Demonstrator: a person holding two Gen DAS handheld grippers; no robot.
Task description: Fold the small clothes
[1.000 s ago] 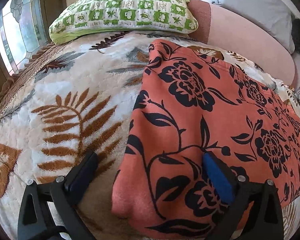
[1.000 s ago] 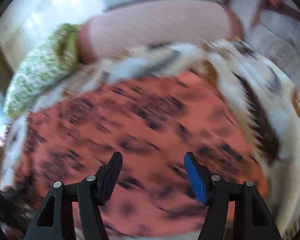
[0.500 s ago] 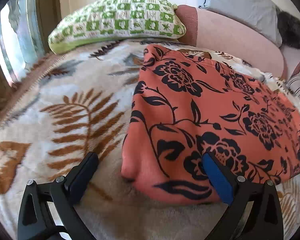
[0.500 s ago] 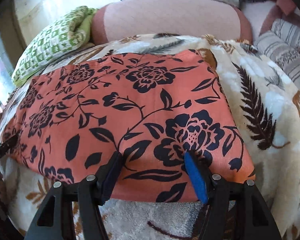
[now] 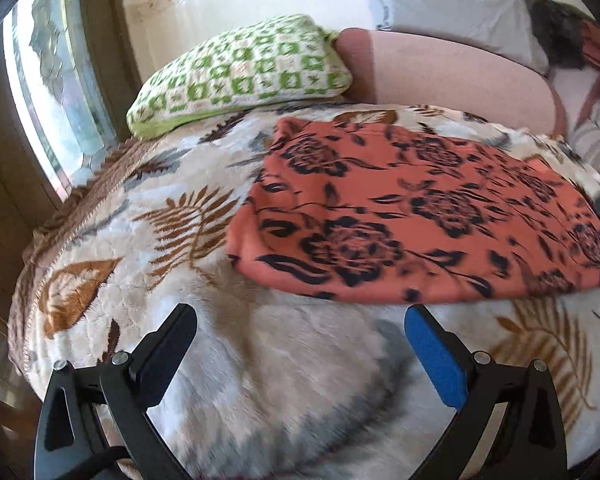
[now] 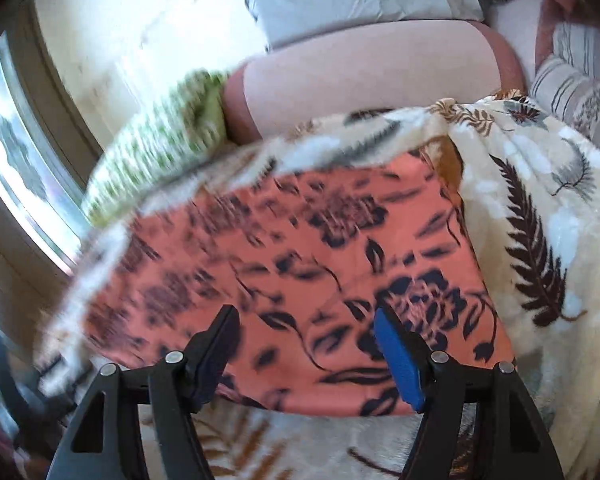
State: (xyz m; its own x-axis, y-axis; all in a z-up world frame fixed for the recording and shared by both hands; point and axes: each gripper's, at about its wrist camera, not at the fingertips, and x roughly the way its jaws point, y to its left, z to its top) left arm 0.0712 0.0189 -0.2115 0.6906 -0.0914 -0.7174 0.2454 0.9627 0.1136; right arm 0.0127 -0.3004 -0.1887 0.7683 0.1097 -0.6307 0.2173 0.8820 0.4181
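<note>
- Left wrist view: the left gripper (image 5: 300, 344) is seen with its jaws spread wide and nothing between them; only the leaf-print blanket (image 5: 260, 392) lies under the fingers
- The orange floral garment (image 5: 420, 220) is found ahead of these tongs and off to their right, flat on the blanket, its near folded edge just beyond the blue pad (image 5: 436, 360) and not touched by it
- Its long axis is judged to run crosswise to the tongs, from a rounded end ahead-left towards the far right, where a blurred blue pad, probably the other gripper's, shows at the picture's edge
- A green checked cushion (image 5: 240, 76) is seen well beyond the garment
- Right wrist view: the right gripper (image 6: 304, 344) is seen with its jaws opening; both fingers stand over the garment's (image 6: 300, 264) near edge, and cloth lies between them, but no pinch can be made out
- The garment stretches ahead and to the left of these tongs, its right-hand end just beside the blue pad (image 6: 400, 360)
- The right hand is judged nearer to the cloth; a further fold would turn on bringing one end across along that long axis
</note>
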